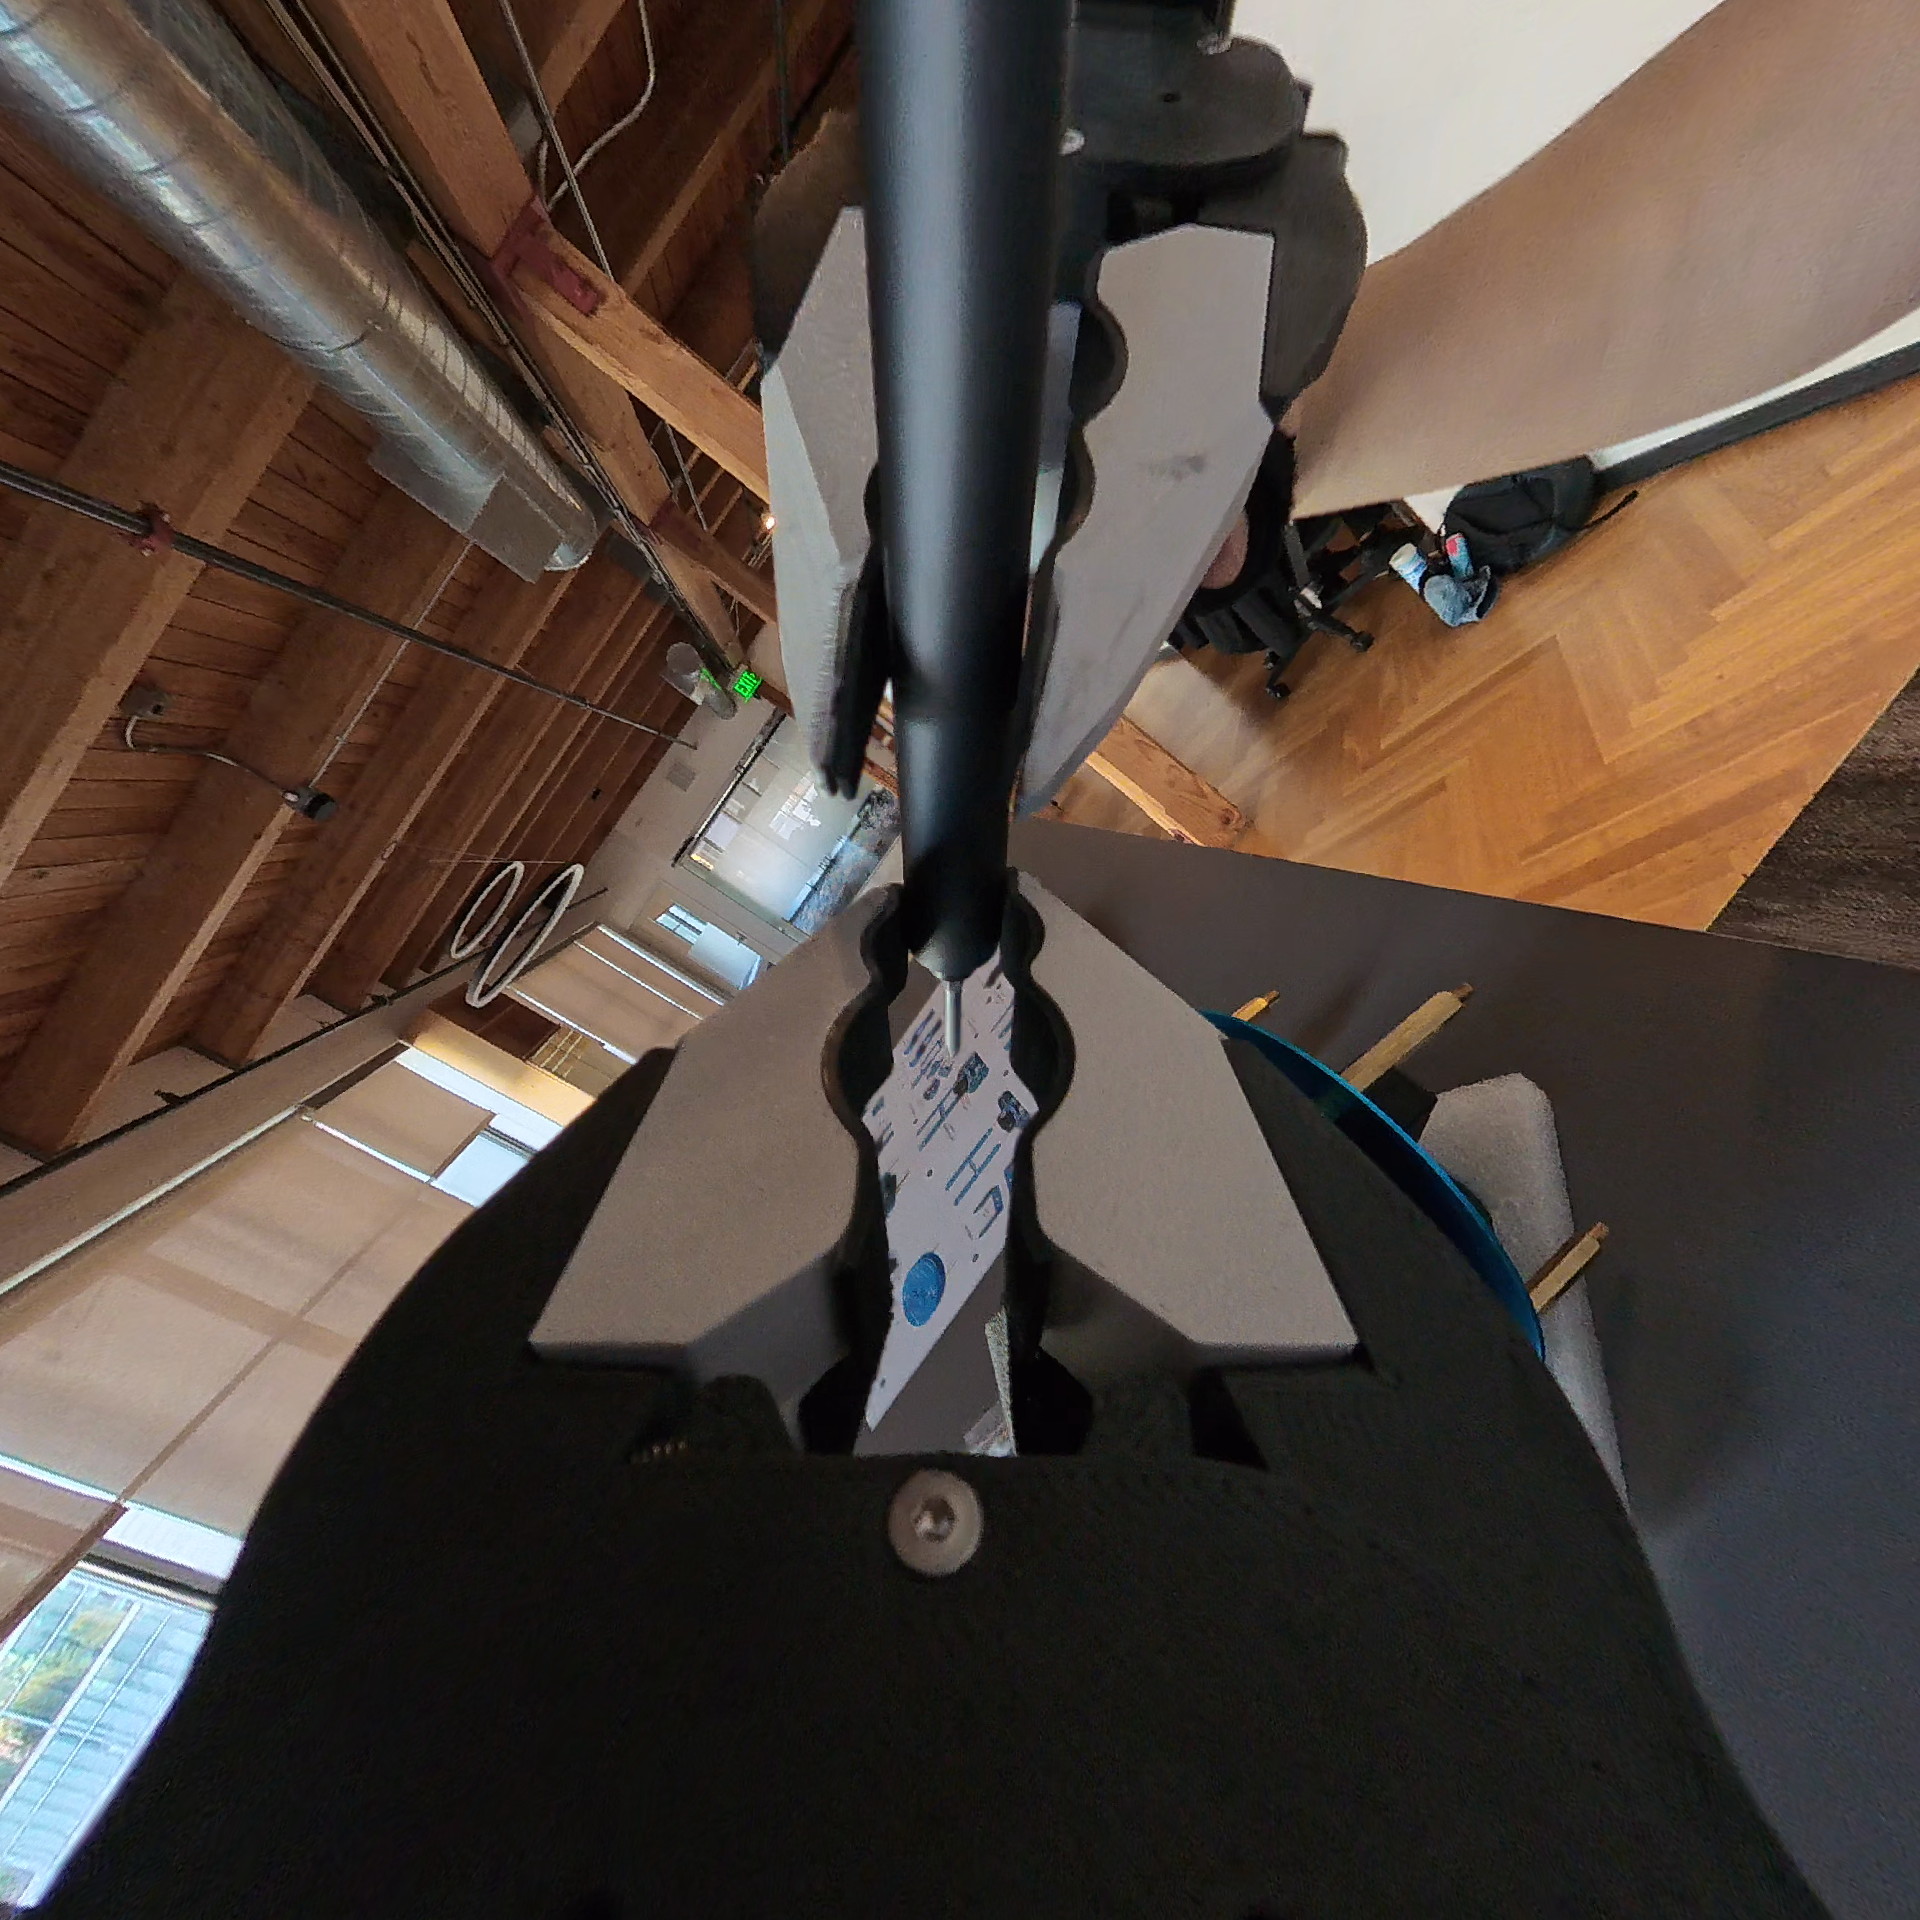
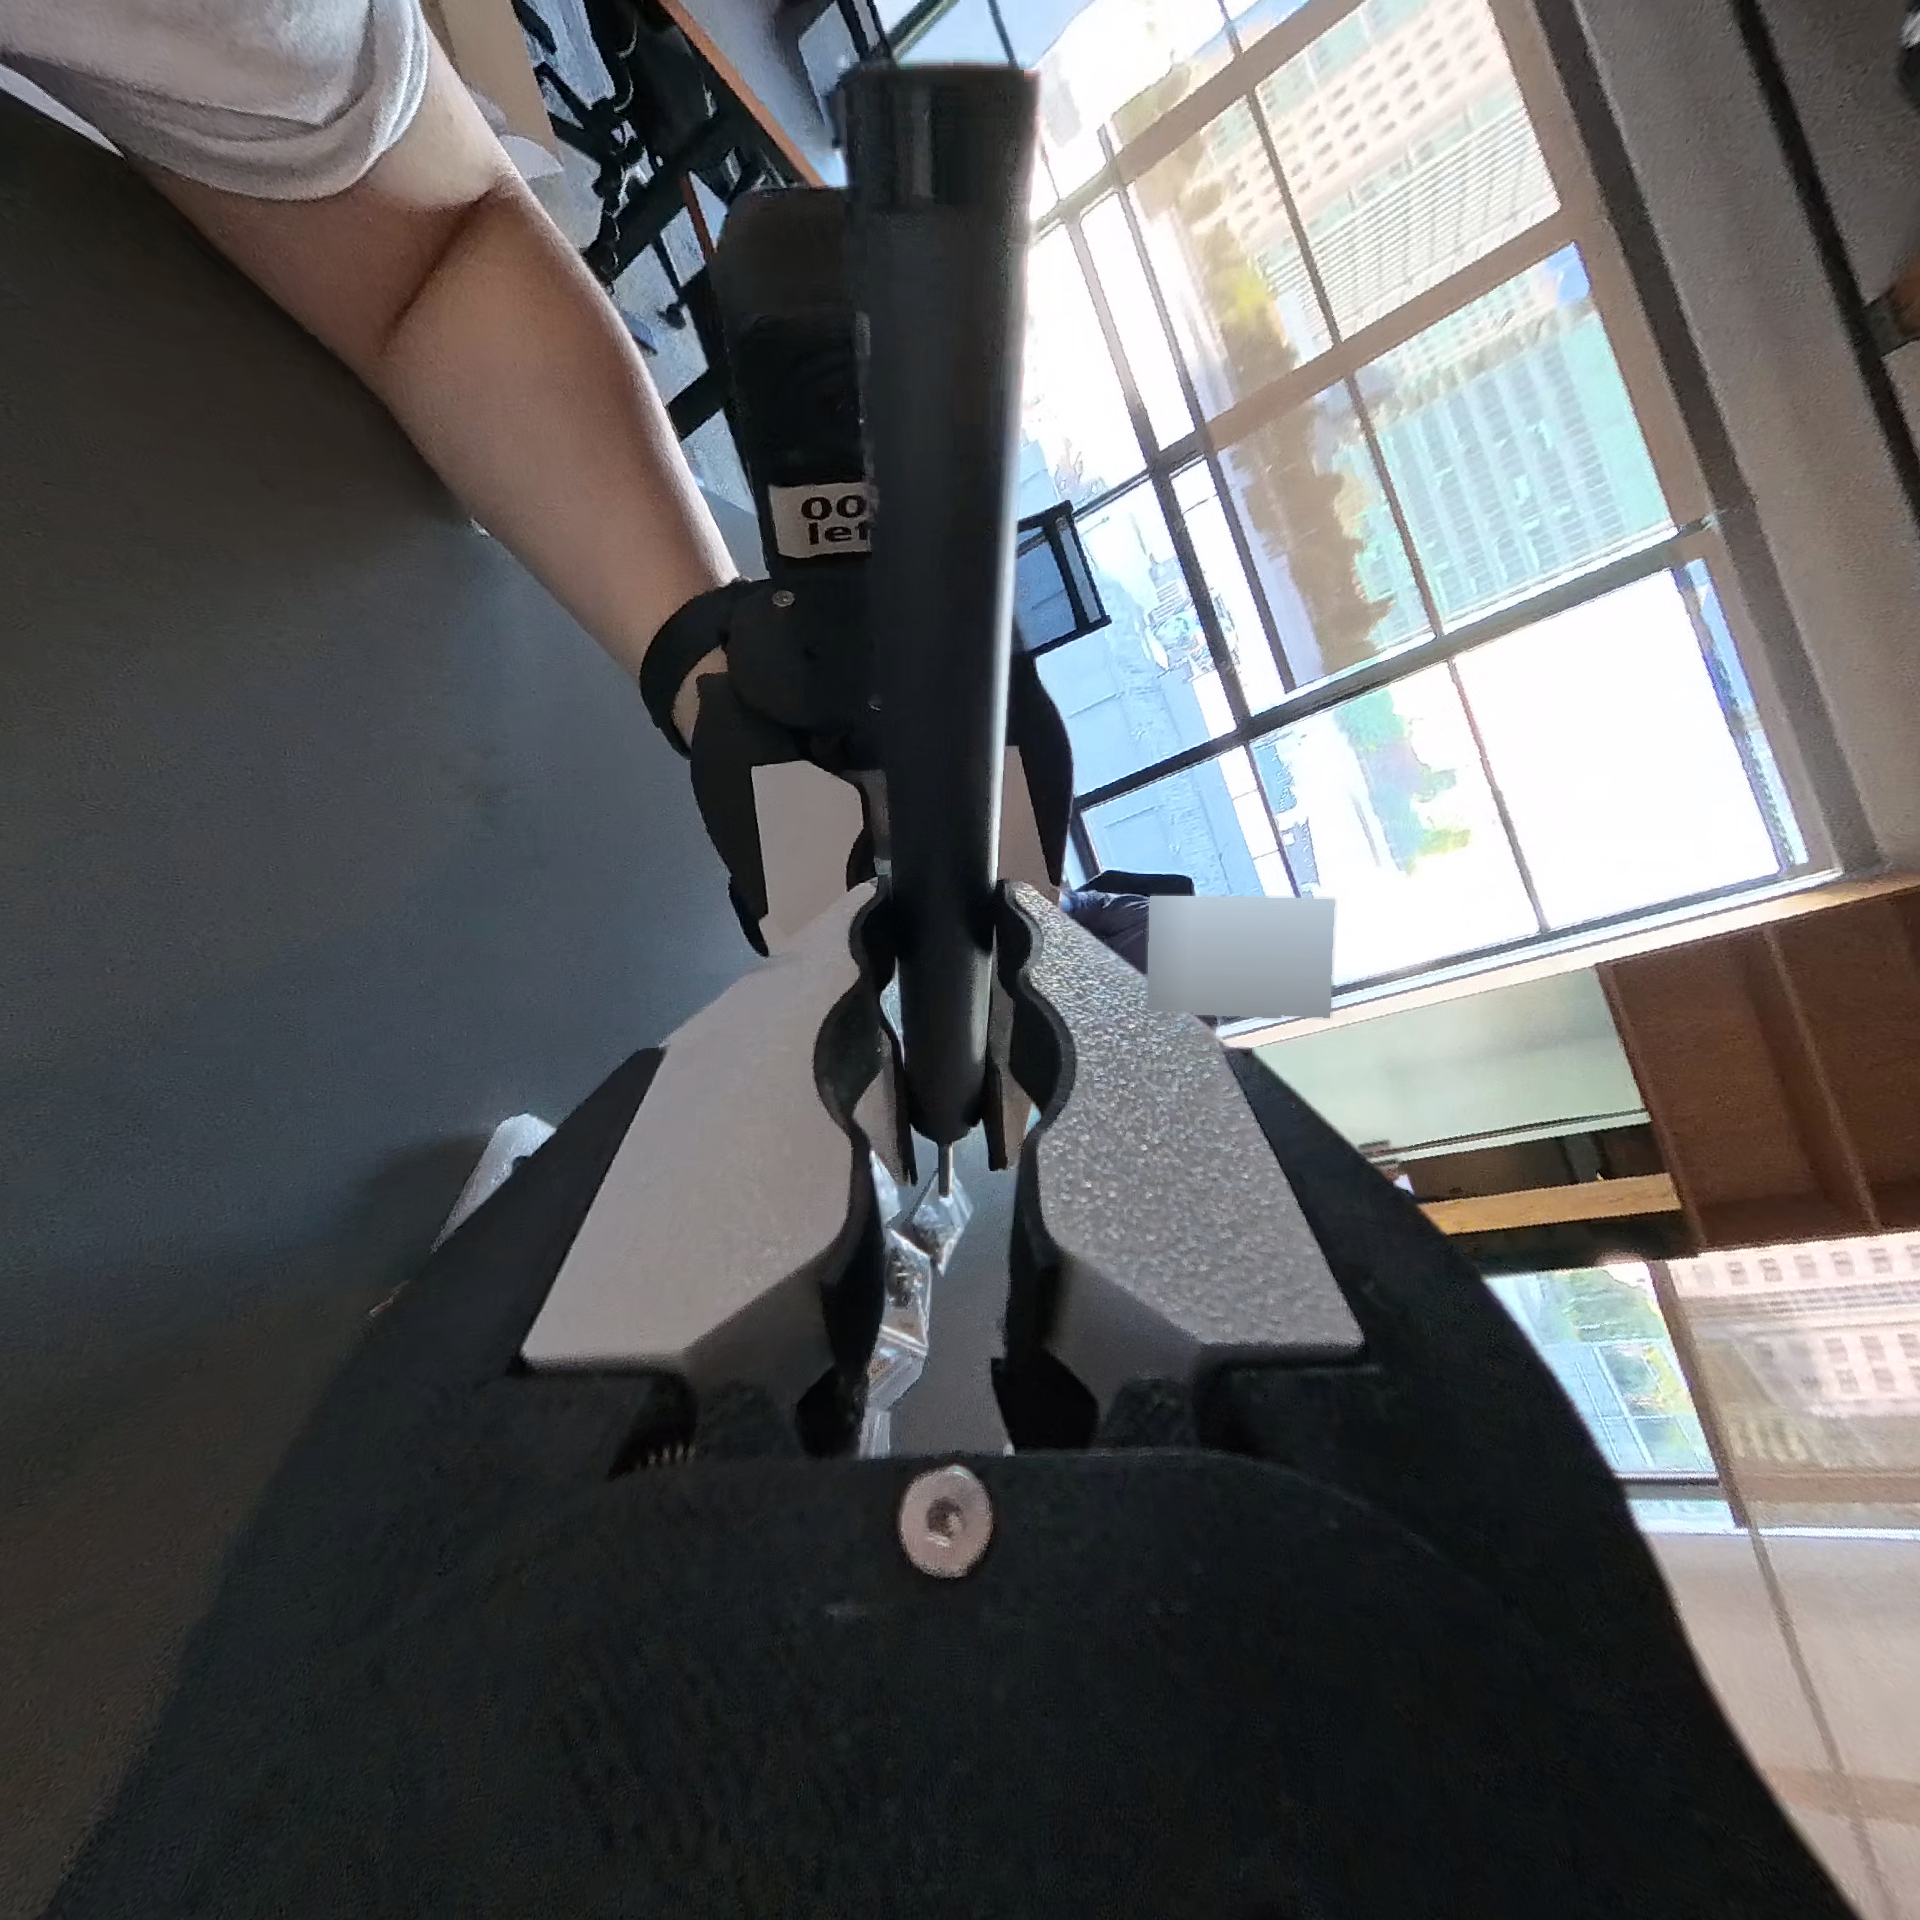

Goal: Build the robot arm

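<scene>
Black tool [image 1: 961,468] fills the gap between both fingers [image 1: 717,1164], brass standoffs [image 1: 1403,1039] alongside.

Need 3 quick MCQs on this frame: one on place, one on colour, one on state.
1. In the left wrist view, the black driver's metal tip is in front of:
A. a white card with blue print
B. a foam block
C. the wooden floor

2. The disc carrying the brass standoffs is:
A. red
B. blue
C. green

3. The right gripper is:
A. wide open, empty
B. shut on the card
C. shut on the black driver

Key:
1 A: the metal tip overlaps the white card.
2 B: the disc under the brass standoffs is blue.
3 C: the right gripper fingers clamp the black driver.
</scene>
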### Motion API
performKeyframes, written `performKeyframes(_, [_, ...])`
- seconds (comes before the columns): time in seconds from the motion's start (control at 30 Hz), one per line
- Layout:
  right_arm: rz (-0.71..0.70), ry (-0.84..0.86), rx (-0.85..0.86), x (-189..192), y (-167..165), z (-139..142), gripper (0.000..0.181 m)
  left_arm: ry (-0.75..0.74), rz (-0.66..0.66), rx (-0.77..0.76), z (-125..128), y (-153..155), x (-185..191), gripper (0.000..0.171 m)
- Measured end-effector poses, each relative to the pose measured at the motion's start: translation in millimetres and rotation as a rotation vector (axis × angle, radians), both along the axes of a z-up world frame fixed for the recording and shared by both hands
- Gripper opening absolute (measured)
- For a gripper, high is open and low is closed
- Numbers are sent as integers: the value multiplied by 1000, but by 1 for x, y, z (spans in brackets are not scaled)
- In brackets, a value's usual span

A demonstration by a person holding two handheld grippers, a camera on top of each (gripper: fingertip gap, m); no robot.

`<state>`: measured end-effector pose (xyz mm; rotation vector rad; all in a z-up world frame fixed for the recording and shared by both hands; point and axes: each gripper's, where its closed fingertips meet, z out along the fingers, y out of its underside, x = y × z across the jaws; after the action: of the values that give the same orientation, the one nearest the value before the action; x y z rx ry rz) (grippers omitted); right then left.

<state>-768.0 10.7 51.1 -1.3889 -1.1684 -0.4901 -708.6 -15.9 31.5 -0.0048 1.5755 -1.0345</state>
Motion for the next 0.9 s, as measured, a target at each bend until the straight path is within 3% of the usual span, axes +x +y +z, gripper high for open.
performKeyframes(0.23, [14, -12, 28, 2, 3, -4, 25, 23, 3, 34, -6, -4, 0, 15])
performKeyframes(0.4, [33, -21, 30, 1, 1, -8, 16, 19, 9, 42, -6, -3, 0, 15])
performKeyframes(0.53, [-8, -20, 54, 4, 1, -3, 25, -11, 29, 59, -4, -2, 0, 15])
performKeyframes(0.67, [-90, -87, 98, 9, 2, -2, 25, -21, 38, 54, -4, 1, 1, 15])
performKeyframes(0.9, [-109, -40, 65, 9, -2, -8, 22, 4, 3, 52, -9, -5, -1, 15])
